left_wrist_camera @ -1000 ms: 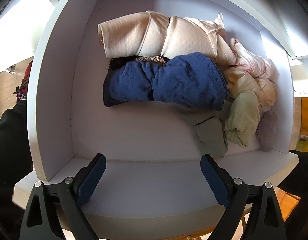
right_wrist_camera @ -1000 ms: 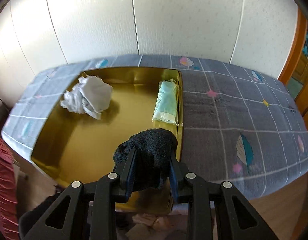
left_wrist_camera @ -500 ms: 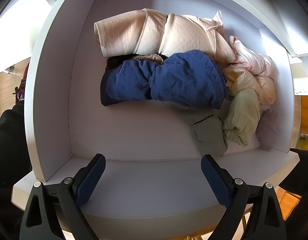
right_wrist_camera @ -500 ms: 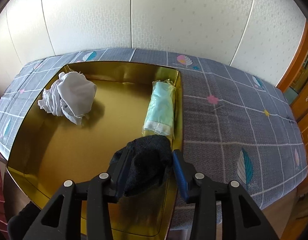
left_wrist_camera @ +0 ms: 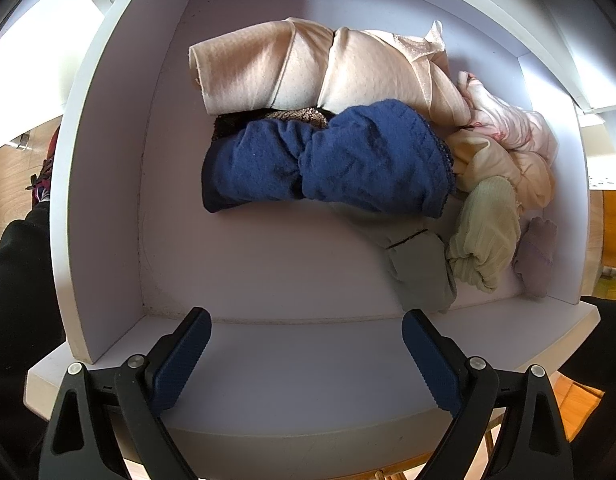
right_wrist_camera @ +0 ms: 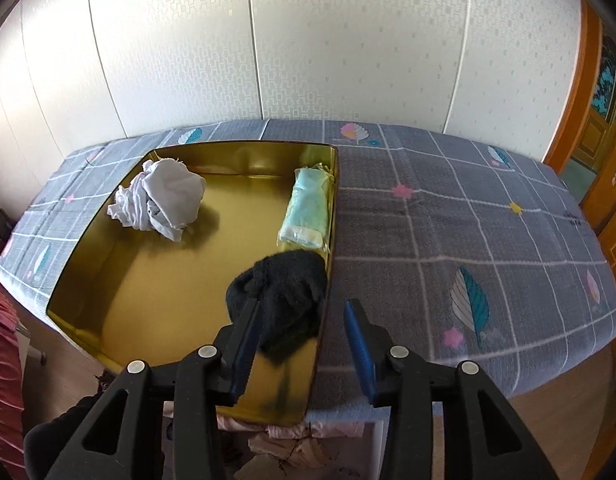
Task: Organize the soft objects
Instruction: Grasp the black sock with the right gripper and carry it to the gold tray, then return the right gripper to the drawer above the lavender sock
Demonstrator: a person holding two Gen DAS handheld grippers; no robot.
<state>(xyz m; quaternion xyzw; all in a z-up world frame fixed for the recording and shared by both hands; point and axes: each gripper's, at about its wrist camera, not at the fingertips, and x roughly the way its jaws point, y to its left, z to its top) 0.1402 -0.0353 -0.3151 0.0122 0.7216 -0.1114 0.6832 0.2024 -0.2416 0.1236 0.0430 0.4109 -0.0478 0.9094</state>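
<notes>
Left wrist view: the left gripper (left_wrist_camera: 304, 354) points straight down over a white drawer (left_wrist_camera: 104, 184), its jaws spread wide with nothing between them. Inside the drawer, soft items crowd the far and right side. A long peach-beige roll (left_wrist_camera: 308, 72) lies along the back wall. Just in front of it and touching it sits a navy blue bundle (left_wrist_camera: 328, 164), pinched at its middle, with a lace-edged right end. A bit of dark brown knit (left_wrist_camera: 296, 114) shows between the two. To the right are a pale pink crumpled piece (left_wrist_camera: 504, 128), a cream piece (left_wrist_camera: 492, 164), a pale green ribbed roll (left_wrist_camera: 484, 236), a grey-green folded piece (left_wrist_camera: 420, 272) and a small mauve piece (left_wrist_camera: 536, 256) against the right wall. The near left floor of the drawer is bare.

Right wrist view: the right gripper (right_wrist_camera: 304, 324) angles down over a gold tin tray (right_wrist_camera: 156, 292) on a grey checked bed cover (right_wrist_camera: 448, 232). Its jaws have just been opening; they now stand apart. A black fuzzy sock (right_wrist_camera: 284, 292) lies rumpled in the tray's near right corner, against the left pad and clear of the right one. Behind it, along the right wall, lies a folded mint-green cloth (right_wrist_camera: 308, 208). A crumpled white cloth (right_wrist_camera: 160, 196) sits at the far left of the tray.
</notes>
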